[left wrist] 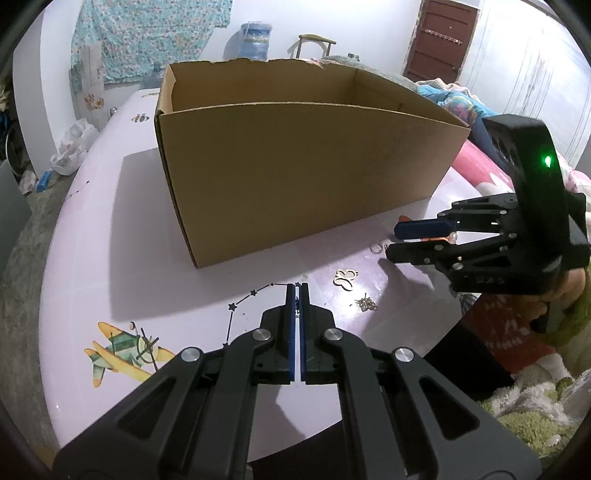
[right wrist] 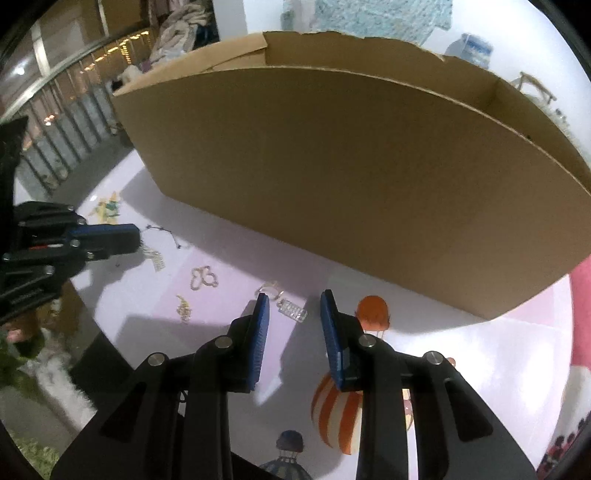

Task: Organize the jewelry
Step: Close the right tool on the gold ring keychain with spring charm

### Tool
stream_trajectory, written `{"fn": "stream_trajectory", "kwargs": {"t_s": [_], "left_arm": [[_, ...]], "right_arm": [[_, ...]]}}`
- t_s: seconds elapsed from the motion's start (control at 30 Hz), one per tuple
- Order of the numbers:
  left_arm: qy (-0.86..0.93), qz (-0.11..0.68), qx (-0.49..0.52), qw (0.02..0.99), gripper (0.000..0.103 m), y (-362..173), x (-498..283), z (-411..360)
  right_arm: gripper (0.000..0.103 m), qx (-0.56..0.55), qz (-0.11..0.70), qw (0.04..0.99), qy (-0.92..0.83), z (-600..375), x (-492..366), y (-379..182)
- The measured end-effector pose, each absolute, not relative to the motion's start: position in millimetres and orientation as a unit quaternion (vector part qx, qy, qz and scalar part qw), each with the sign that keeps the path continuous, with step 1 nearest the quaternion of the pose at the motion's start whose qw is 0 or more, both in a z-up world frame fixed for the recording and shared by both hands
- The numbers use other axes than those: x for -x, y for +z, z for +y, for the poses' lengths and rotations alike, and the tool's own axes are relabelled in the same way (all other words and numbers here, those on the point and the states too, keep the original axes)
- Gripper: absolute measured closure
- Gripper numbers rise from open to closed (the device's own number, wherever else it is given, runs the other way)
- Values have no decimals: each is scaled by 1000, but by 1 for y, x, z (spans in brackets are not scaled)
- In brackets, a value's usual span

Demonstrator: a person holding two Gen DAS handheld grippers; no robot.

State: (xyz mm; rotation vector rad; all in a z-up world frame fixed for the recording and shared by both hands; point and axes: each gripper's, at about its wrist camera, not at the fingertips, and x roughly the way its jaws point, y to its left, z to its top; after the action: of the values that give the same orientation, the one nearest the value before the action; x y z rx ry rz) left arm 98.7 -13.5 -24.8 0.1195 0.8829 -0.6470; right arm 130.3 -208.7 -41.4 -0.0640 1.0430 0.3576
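Surface: glossy pale-lilac round table (left wrist: 122,236) with printed cartoons, a yellow-green plane (left wrist: 125,352) just left of the left gripper (left wrist: 297,290), and a striped orange balloon (right wrist: 338,417) under the right gripper (right wrist: 293,299). Room: white walls, floral cloth (left wrist: 147,33) hung at the back, brown panelled door (left wrist: 441,38) far right, blue water jug (left wrist: 255,40) behind the box.

Cardboard box (left wrist: 295,177): plain brown corrugated, open top, torn rear edge, matte, straight ahead of both grippers and close.

Left gripper: blue pads pressed together with a small dark thing pinched near the tips. It looks like a bit of chain, but the view is too poor to be sure.

Right gripper: fingers spread wide, nothing between them, tips low over the table.

Jewelry loose on the table between grippers and box:
- butterfly-outline pendant (right wrist: 203,277), thin gold wire, ahead-left of the right gripper
- rectangular stone-set charm (right wrist: 293,311) on a ring, lying between the right fingertips
- small gold leaf-like piece (right wrist: 183,308), left of the right gripper
- dark beaded chain (right wrist: 166,234) beside the left gripper's tips
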Motion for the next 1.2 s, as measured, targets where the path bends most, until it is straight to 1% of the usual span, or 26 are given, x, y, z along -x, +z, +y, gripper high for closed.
{"fn": "stream_trajectory", "kwargs": {"t_s": [0.2,0.4,0.53,0.73,0.83,0.97,1.07,1.13,1.2], "left_arm": [[-307,424,-52,850,102,-26,-102,-12],[-307,427,-50,849,102,-27,-105,-10],[-307,427,-50,849,102,-27,-105,-11],[-306,427,-49,849,102,-26,-104,-11],[-306,428,-48,849,102,-28,-105,-10],[-308,429,-48,848,102,-28,-105,-10],[-309,427,-50,848,102,-28,-105,-10],[-308,428,-48,849,102,-28,-105,-9],[-307,428,-47,849,102,-28,-105,-8]], "right_arm": [[75,17,518,833,197,-208,-124,-38],[75,69,493,853,158,-209,-124,-33],[76,96,488,851,167,-204,-130,-36],[79,80,500,842,185,-211,-131,-37],[83,76,504,841,181,-213,-129,-37],[93,64,510,838,181,-214,-128,-38],[93,61,512,838,178,-213,-131,-39],[96,58,513,839,176,-214,-131,-38],[97,50,512,840,172,-211,-132,-39]]}}
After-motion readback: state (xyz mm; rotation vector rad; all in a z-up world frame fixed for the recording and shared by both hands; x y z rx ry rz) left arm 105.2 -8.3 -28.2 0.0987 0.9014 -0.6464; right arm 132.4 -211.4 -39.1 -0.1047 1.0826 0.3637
